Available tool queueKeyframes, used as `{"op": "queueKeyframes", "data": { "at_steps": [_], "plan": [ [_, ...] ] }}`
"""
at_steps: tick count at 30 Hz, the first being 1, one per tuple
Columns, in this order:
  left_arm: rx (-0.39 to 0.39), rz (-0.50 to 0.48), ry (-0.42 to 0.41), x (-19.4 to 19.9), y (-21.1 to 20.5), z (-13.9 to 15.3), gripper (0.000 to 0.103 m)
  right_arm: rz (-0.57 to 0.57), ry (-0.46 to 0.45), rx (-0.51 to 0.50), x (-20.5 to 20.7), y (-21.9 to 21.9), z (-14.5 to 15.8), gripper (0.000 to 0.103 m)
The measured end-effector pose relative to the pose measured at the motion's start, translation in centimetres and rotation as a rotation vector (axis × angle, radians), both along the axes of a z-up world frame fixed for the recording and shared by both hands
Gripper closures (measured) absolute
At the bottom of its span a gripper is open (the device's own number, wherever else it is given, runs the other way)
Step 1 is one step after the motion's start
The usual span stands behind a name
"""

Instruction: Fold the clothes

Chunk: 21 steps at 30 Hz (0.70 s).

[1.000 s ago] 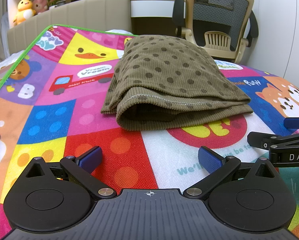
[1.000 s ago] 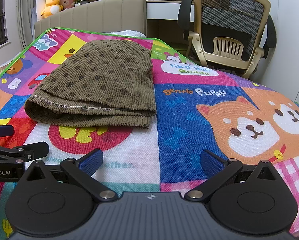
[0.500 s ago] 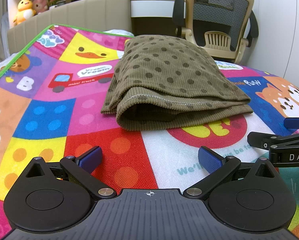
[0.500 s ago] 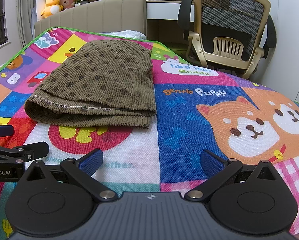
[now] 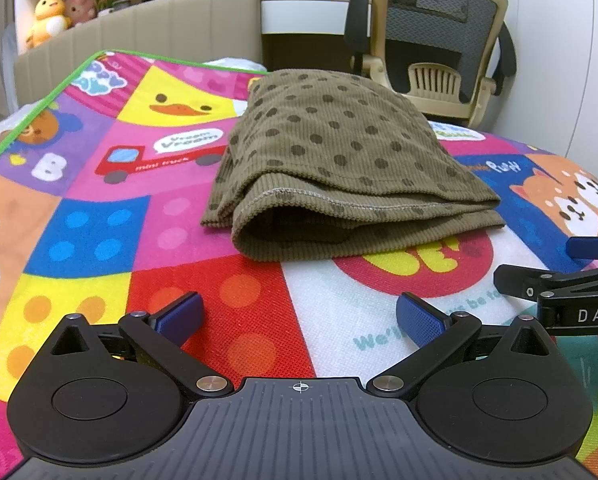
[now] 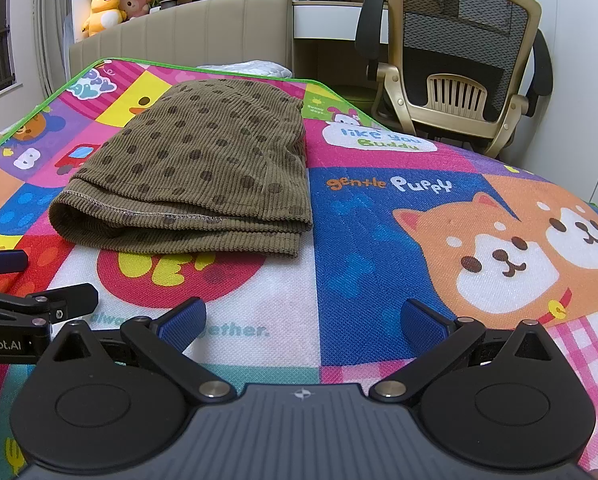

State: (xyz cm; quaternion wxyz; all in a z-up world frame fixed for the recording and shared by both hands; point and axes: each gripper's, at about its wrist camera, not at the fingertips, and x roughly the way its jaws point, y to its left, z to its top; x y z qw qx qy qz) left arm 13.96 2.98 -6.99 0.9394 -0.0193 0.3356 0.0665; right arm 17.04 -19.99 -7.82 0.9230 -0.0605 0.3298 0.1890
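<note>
From the left wrist view, our left hand-held gripper [image 5: 299,318] sits low over the play mat [image 5: 99,216] with its blue pads wide apart and nothing between them. The brown dotted garment [image 5: 339,160] lies folded just ahead, apart from the pads, its stitched hem and open layered edge facing us. The right hand-held gripper [image 5: 559,280] shows at the right edge. If we go in here for another fold, we judge the main risk is pinching only the top layer at that gaping edge; the lower layers would stay behind and the stack would slide open.

From the right wrist view, our right hand-held gripper [image 6: 303,320] is likewise spread and empty, short of the garment [image 6: 203,168], whose near right corner lies ahead and to the left. The left hand-held gripper [image 6: 39,304] shows at the left edge. Lifting unevenly between the two sides could skew the fold, and dragging the corduroy across the textured mat [image 6: 379,220] may bunch it.
</note>
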Motion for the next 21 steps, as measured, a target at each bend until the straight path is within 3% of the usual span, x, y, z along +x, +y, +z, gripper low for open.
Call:
{"op": "queueKeyframes", "data": {
  "at_steps": [12,21],
  "plan": [
    [-0.004,0.006,0.003,0.17,0.00,0.04,0.000,0.001,-0.001,-0.001,-0.04,0.02,-0.02,0.000],
    [-0.012,0.022,0.056,0.47,-0.10,0.44,0.000,0.001,0.000,-0.001,-0.02,0.05,-0.01,0.000]
  ]
}}
